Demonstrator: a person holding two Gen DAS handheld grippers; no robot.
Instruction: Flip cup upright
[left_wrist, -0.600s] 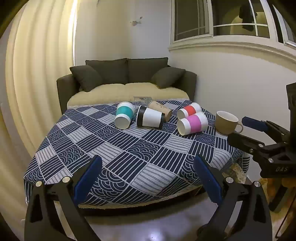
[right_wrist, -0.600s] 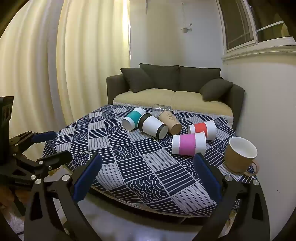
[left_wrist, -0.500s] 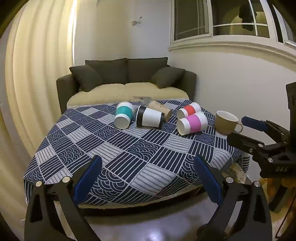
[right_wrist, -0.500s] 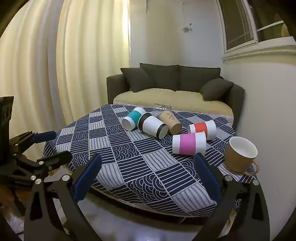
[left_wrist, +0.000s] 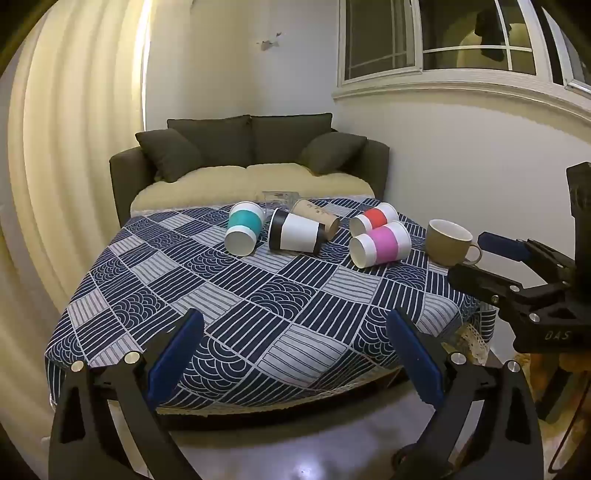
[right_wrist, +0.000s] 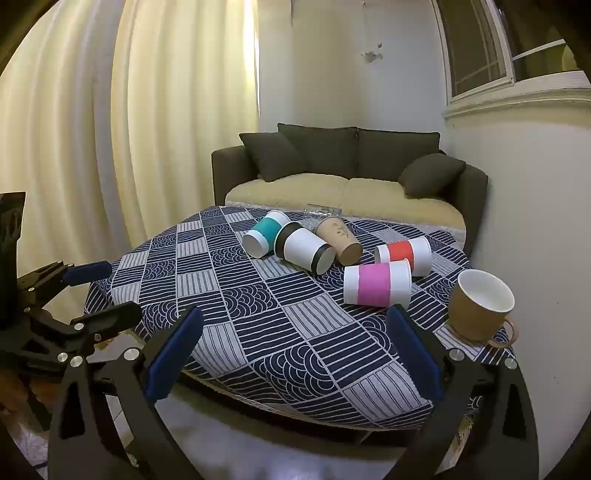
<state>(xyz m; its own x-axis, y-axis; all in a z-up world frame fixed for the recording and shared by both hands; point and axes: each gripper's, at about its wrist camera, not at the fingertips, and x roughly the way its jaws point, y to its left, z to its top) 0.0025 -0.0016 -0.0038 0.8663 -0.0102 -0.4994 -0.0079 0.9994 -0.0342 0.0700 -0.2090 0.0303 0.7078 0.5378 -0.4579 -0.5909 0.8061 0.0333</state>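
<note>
Clearly both the left tongs (left_wrist: 293, 354) and right tongs (right_wrist: 293, 352) are hanging apart, short of the worktop (right_wrist: 229, 295). Nearest, the pink-banded cup (right_wrist: 376, 287) is lying sideways: probably light, crushable paper, best pinched gently across its sleeve.

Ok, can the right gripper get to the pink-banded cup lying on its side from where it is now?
Probably yes. The right gripper is open, and the pink-banded cup lies nearest it with bare tablecloth between; only the brown mug sits close beside it.
</note>
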